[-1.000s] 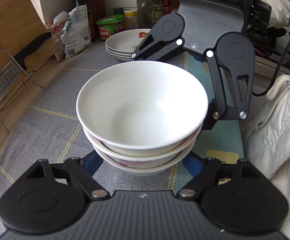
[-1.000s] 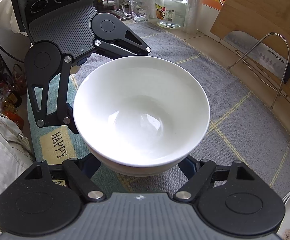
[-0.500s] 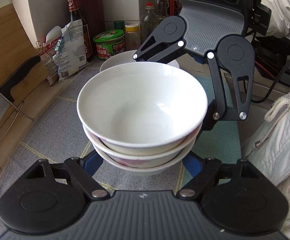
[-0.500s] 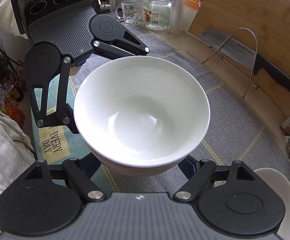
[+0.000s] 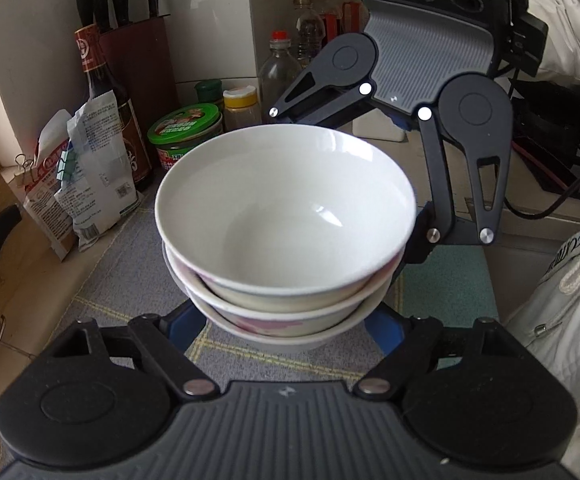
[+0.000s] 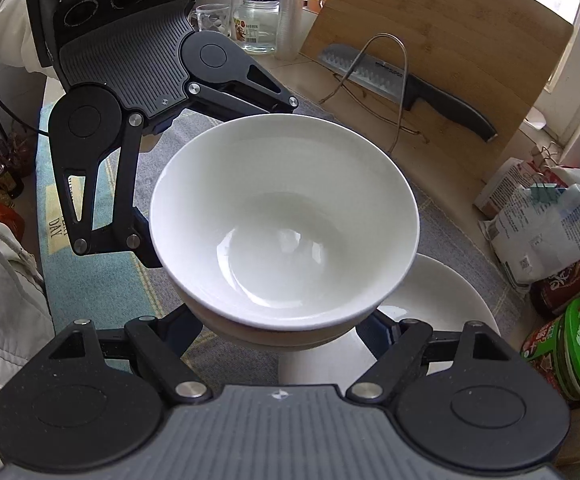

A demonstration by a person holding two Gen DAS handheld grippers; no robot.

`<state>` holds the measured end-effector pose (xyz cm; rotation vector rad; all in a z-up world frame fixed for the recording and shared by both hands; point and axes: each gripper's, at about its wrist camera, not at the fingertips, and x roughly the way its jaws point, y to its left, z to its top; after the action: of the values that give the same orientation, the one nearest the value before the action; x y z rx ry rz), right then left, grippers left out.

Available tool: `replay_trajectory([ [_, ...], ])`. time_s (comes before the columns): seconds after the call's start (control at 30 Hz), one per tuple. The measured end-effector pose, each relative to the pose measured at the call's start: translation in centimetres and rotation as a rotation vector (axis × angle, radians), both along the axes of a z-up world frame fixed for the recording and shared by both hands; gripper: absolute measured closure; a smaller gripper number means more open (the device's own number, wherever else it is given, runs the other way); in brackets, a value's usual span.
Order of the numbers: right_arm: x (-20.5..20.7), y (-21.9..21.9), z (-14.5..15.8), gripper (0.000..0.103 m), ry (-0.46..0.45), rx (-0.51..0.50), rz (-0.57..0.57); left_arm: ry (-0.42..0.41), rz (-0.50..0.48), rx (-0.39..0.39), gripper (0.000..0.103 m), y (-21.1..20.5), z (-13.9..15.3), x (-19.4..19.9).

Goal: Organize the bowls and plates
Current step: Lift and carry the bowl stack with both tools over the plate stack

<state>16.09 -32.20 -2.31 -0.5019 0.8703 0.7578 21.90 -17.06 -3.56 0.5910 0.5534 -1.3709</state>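
Note:
A stack of three white bowls [image 5: 285,216] hangs above the grey cloth-covered counter, the lower ones showing pink pattern. My left gripper [image 5: 285,328] is shut on the stack's lowest bowl, a blue pad pressing on each side. My right gripper [image 6: 285,332] grips the same stack [image 6: 285,220] from the opposite side, its pads also against the lowest bowl. Each gripper's dark body faces the other across the bowls. A pile of white plates [image 6: 450,300] lies on the counter just below and right of the stack in the right wrist view; the bowls hide it in the left wrist view.
A green-lidded tub [image 5: 185,128], sauce bottle [image 5: 101,92], paper bags [image 5: 81,184] and knife block [image 5: 129,40] crowd the counter's end. A cutting board [image 6: 450,40], cleaver [image 6: 410,84] and wire rack [image 6: 390,80] line the wall. A person's white jacket [image 5: 570,300] is beside the counter.
Both grippers have carried the bowl stack along the counter toward the bottles and bags, rising slightly. The plates now sit under the stack's edge in the right wrist view.

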Motion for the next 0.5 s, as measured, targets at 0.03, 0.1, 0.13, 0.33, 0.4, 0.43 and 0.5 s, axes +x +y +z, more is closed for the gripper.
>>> replay_trajectory([
  [0.03,0.1,-0.8,0.0,0.017,-0.004,-0.001,-0.009,-0.002,-0.006,0.000,0.018,-0.6,0.0,0.2],
  [0.1,0.2,-2.1,0.1,0.017,-0.007,-0.004,-0.024,-0.007,-0.018,0.000,0.018,-1.7,-0.2,0.5],
  [0.13,0.4,-2.6,0.1,0.017,-0.008,-0.006,-0.032,-0.012,-0.022,0.002,0.018,-2.2,-0.3,0.7],
  [0.33,1.4,-5.1,-0.7,0.017,-0.016,-0.017,-0.066,-0.030,-0.025,0.010,0.018,-4.6,-0.9,1.8],
  [0.4,1.7,-5.6,-0.9,0.017,-0.014,-0.019,-0.071,-0.028,-0.020,0.013,0.018,-5.2,-1.1,2.2],
  [0.43,2.1,-6.2,-1.0,0.017,-0.014,-0.023,-0.072,-0.026,-0.018,0.015,0.018,-5.5,-1.3,2.4],
  [0.5,2.4,-6.6,-1.2,0.017,-0.013,-0.030,-0.074,-0.019,-0.011,0.017,0.018,-6.0,-1.5,2.8],
])
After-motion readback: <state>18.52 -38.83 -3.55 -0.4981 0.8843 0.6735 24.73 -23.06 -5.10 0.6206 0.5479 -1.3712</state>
